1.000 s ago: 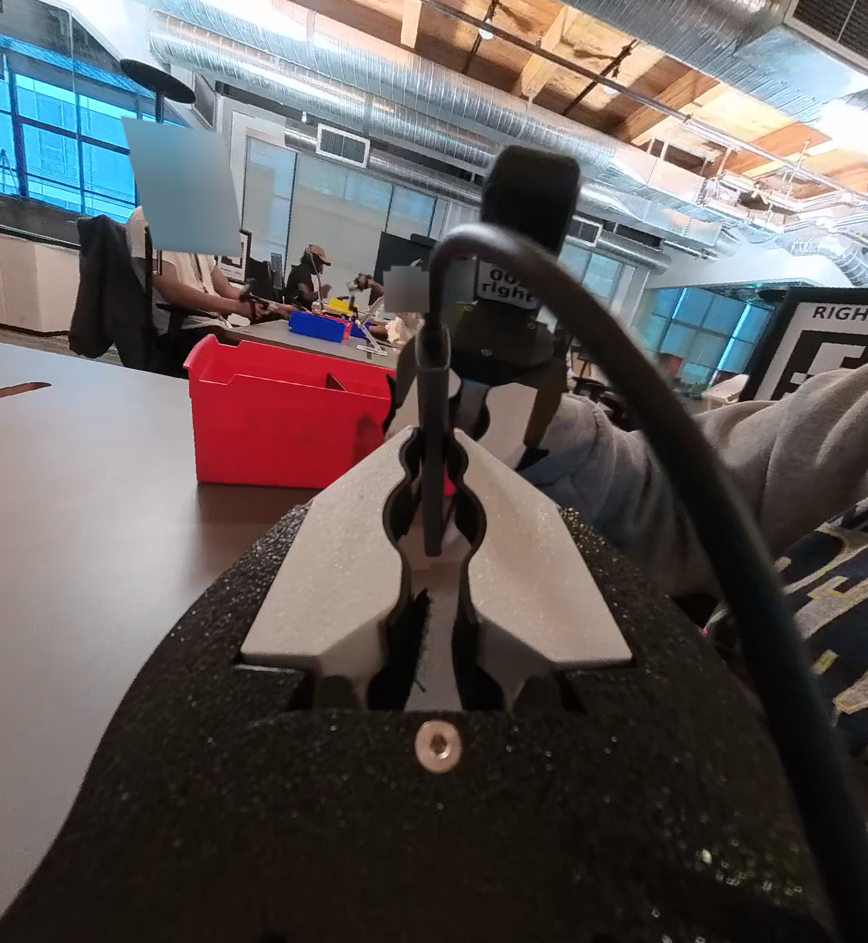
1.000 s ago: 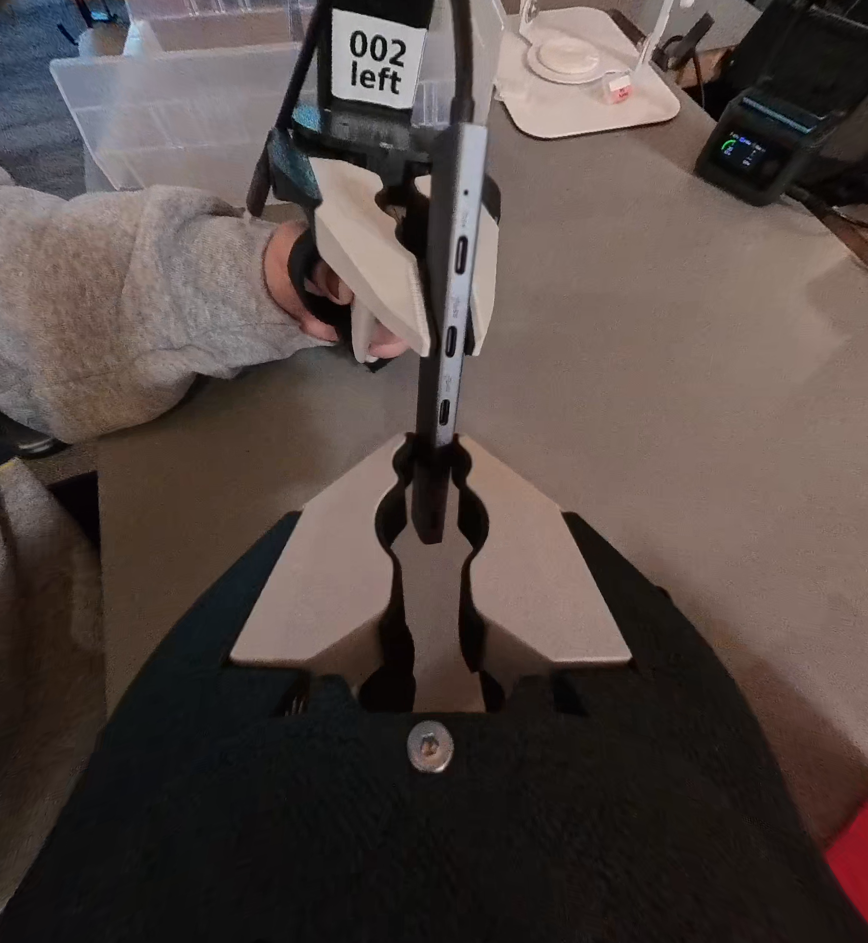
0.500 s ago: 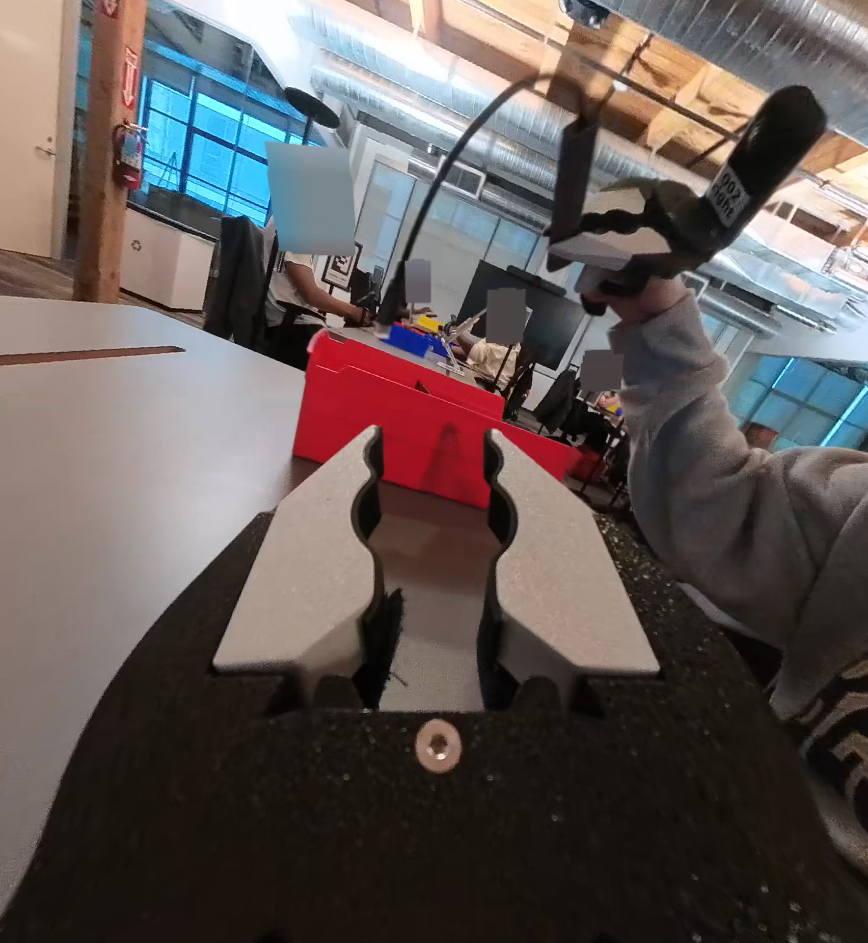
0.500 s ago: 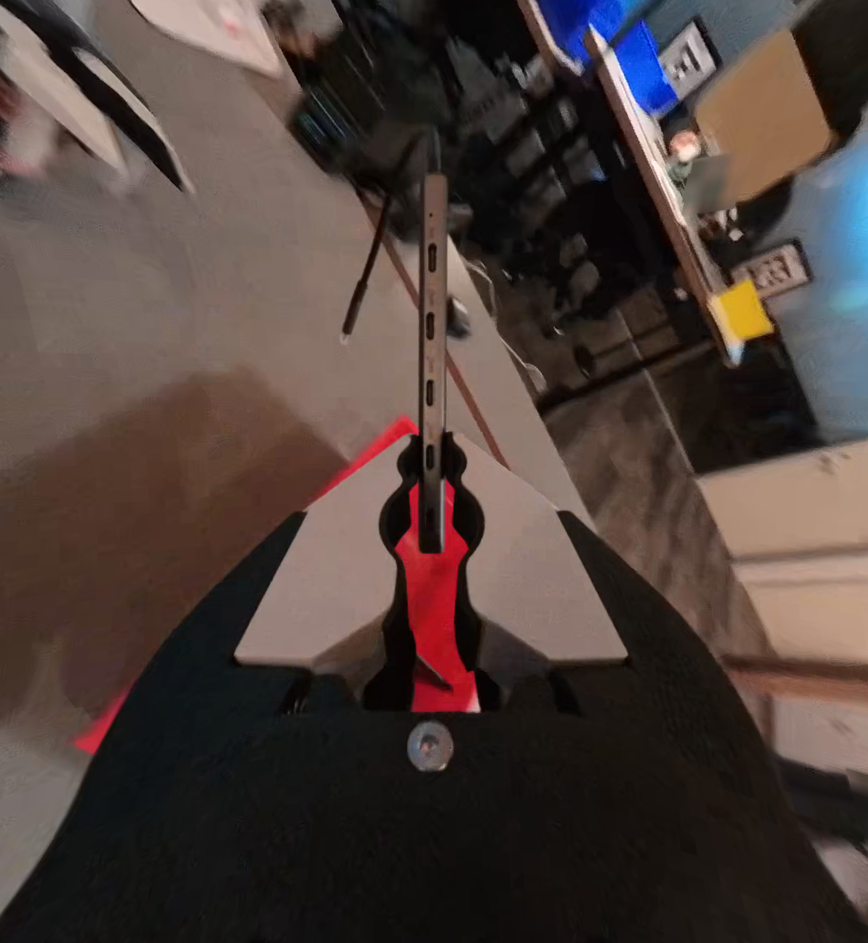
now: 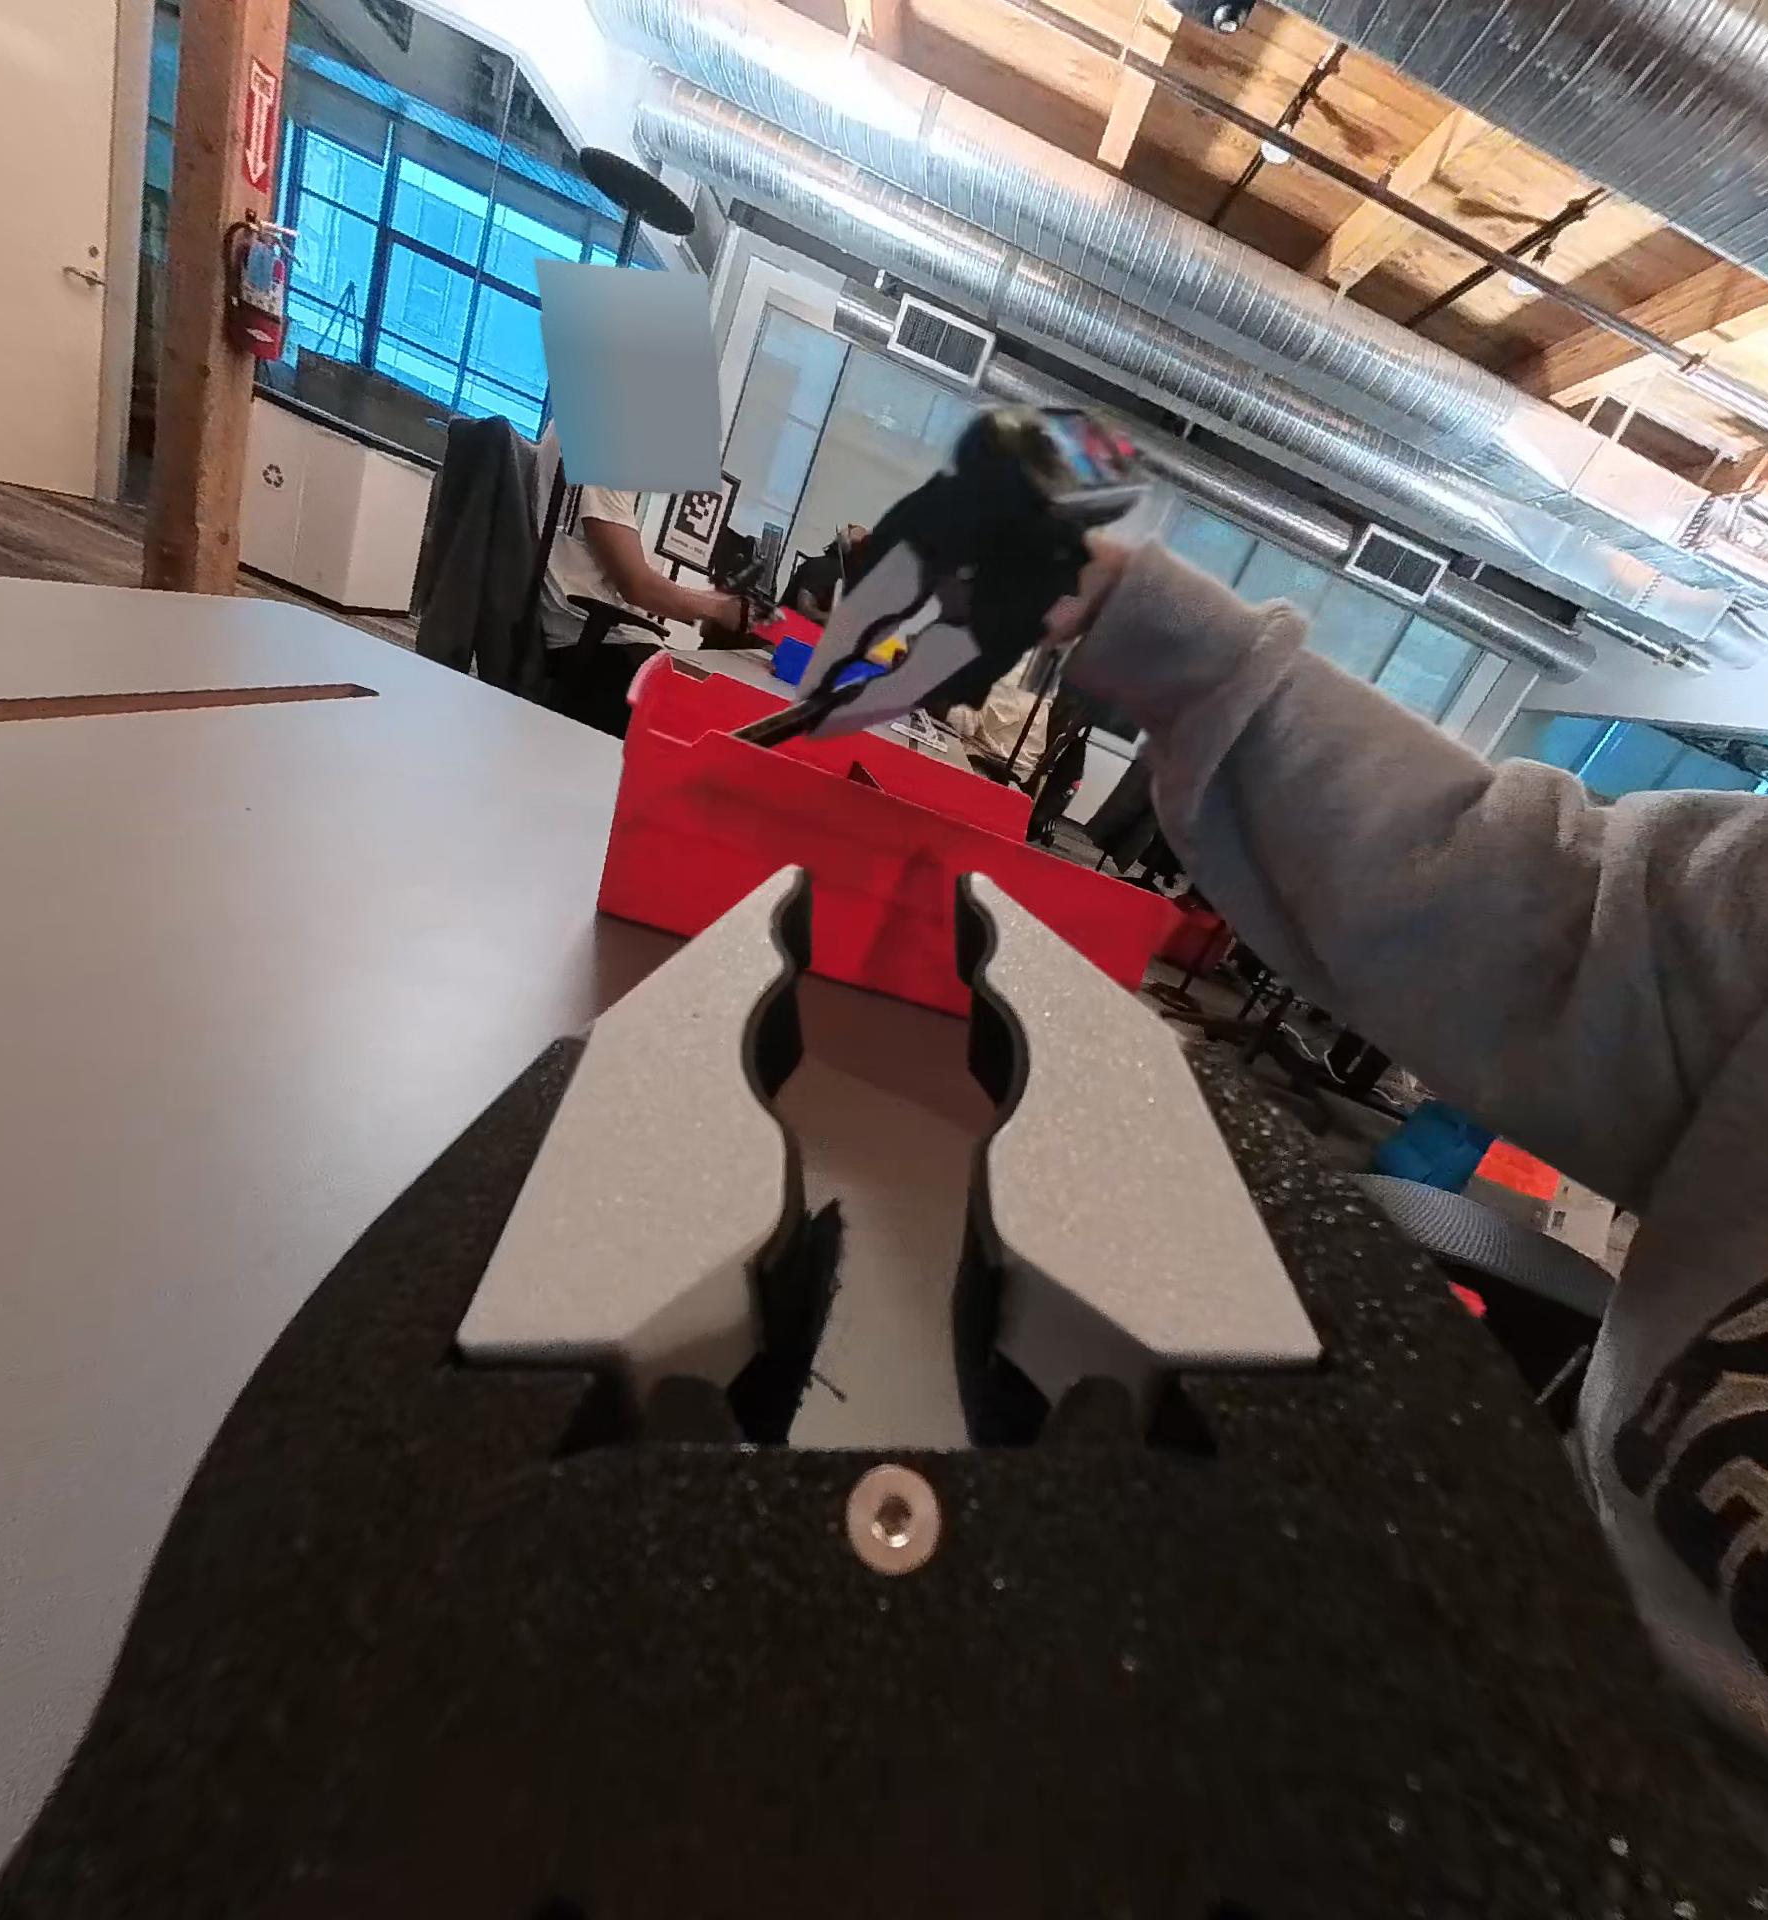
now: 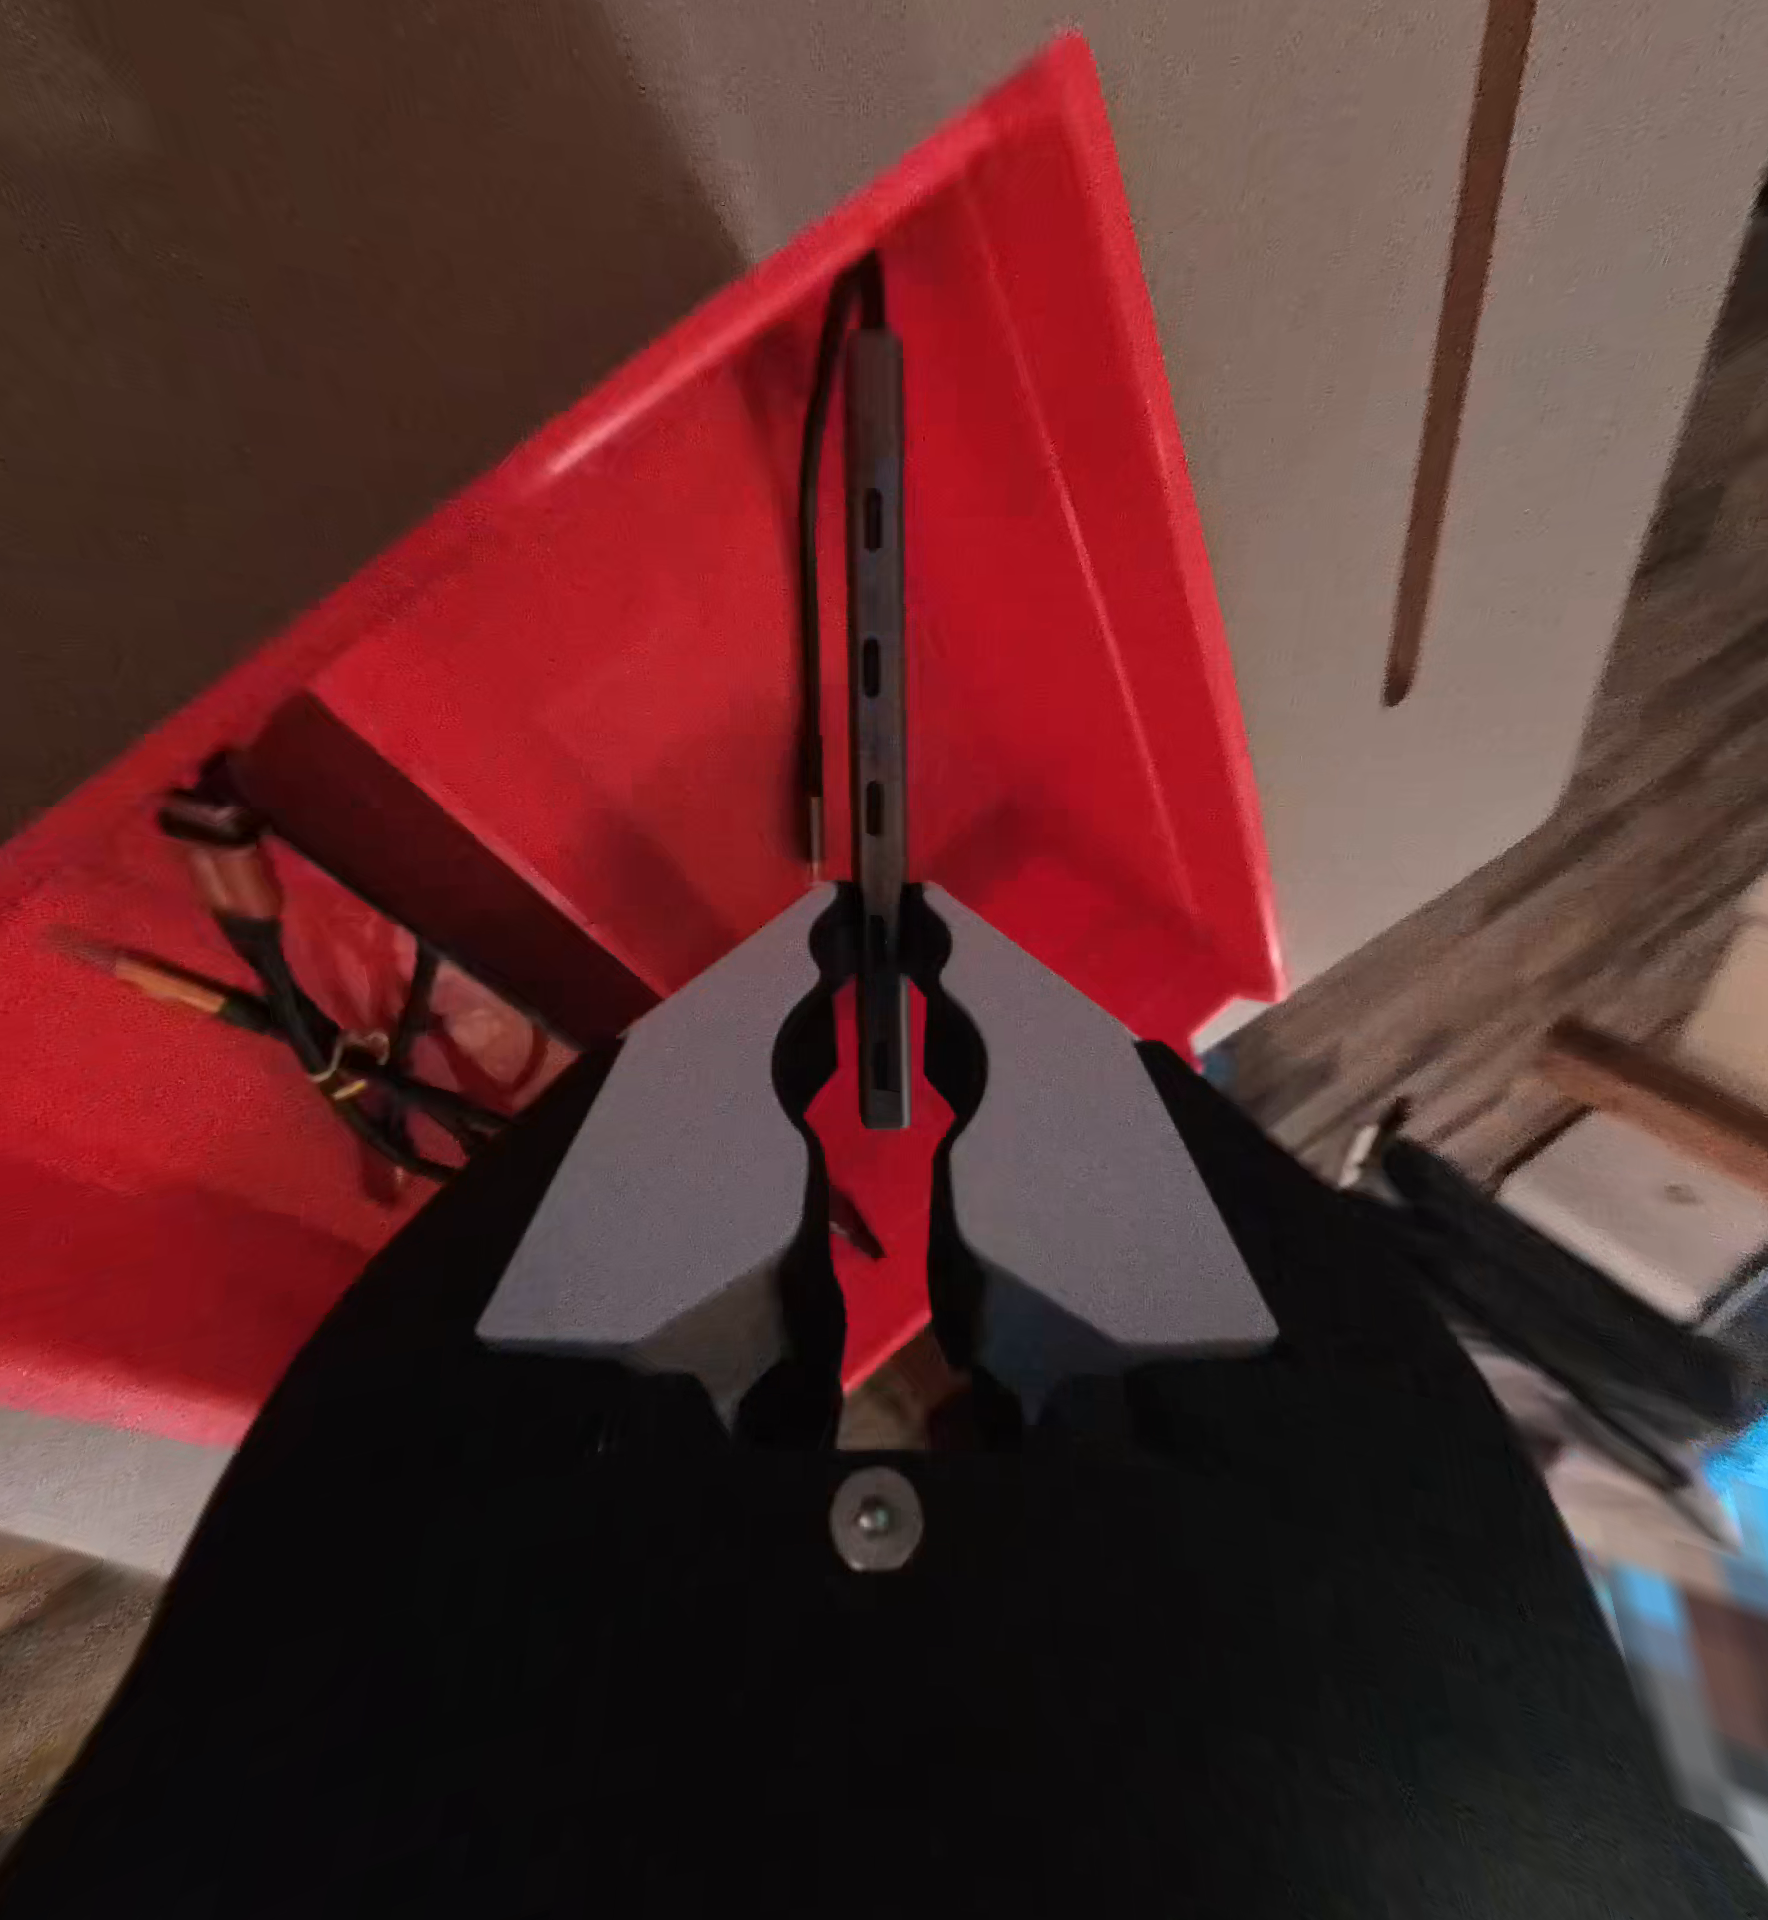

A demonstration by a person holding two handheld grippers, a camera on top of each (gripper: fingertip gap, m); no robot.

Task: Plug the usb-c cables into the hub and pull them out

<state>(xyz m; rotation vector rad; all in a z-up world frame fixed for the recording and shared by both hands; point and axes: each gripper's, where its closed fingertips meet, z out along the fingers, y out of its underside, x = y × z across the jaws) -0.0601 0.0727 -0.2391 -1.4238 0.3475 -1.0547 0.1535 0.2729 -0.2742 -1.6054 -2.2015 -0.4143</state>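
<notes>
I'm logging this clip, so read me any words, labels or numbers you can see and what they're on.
I won't repeat wording; these bear it:
Red sign on the wooden post.
Label on the fire extinguisher: too small.
Pale print on the dark garment: cut off.
Right wrist view: none.

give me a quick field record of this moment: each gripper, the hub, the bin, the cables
left gripper: open, empty, low over the table
right gripper: jaws shut on the hub, over the red bin
hub: slim grey bar, its own black lead hanging alongside, ports empty
red bin: on the table, a dark divider inside
loose cables: tangled in the bin's other compartment
</notes>
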